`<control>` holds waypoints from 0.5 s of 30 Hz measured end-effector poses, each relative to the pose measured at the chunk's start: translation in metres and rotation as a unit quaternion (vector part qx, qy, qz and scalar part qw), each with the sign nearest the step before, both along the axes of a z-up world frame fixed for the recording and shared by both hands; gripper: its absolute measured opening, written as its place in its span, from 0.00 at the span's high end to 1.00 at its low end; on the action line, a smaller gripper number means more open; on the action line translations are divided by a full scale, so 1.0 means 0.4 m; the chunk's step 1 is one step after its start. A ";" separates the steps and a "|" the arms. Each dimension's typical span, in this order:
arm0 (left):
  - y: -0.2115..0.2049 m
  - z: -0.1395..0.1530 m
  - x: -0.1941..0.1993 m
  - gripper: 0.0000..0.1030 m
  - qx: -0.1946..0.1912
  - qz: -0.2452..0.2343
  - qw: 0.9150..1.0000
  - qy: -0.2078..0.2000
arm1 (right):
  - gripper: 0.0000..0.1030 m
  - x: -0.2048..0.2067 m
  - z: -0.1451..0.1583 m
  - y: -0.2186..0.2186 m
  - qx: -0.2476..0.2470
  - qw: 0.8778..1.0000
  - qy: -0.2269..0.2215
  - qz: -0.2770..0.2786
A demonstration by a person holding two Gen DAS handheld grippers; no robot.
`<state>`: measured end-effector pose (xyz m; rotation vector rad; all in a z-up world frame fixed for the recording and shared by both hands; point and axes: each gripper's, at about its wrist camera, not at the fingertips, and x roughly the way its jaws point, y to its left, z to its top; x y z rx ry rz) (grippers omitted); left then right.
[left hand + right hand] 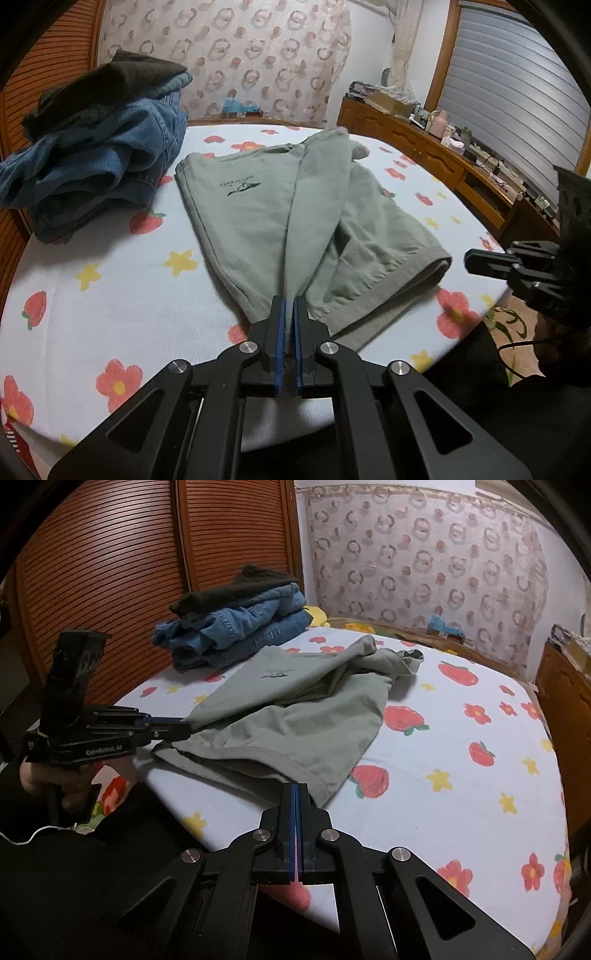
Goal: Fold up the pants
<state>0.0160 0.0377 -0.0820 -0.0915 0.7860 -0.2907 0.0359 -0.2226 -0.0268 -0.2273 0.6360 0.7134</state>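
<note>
Pants, pale green, lie mid-frame on your flowered bed, only half folded; your left gripper pinches a hem, your right gripper sits closed at another, final folds remaining

- A bed under a white sheet printed with strawberries and flowers fills the room's middle.
- Brown slatted wardrobe doors stand behind it.
- A ring-patterned curtain covers the far wall.
- A cluttered wooden sideboard runs beneath a window with grey blinds.
</note>
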 end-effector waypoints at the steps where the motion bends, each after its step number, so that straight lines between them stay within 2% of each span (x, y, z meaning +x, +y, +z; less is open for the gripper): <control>1: -0.002 0.005 -0.004 0.95 -0.001 -0.001 1.000 -0.002 | 1.00 0.000 -0.001 0.000 -0.002 1.000 0.000 -0.001; 6: -0.009 0.036 -0.023 0.95 -0.002 -0.006 1.000 -0.016 | 1.00 0.015 0.002 -0.002 0.003 1.000 0.001 -0.014; 12: -0.003 0.038 -0.034 0.95 0.004 0.002 1.000 -0.015 | 0.84 0.019 -0.015 0.004 -0.016 1.000 0.001 -0.026; 15: 0.002 0.017 -0.033 0.95 0.005 0.005 1.000 -0.004 | 0.84 0.025 -0.022 0.008 -0.024 0.999 0.003 -0.027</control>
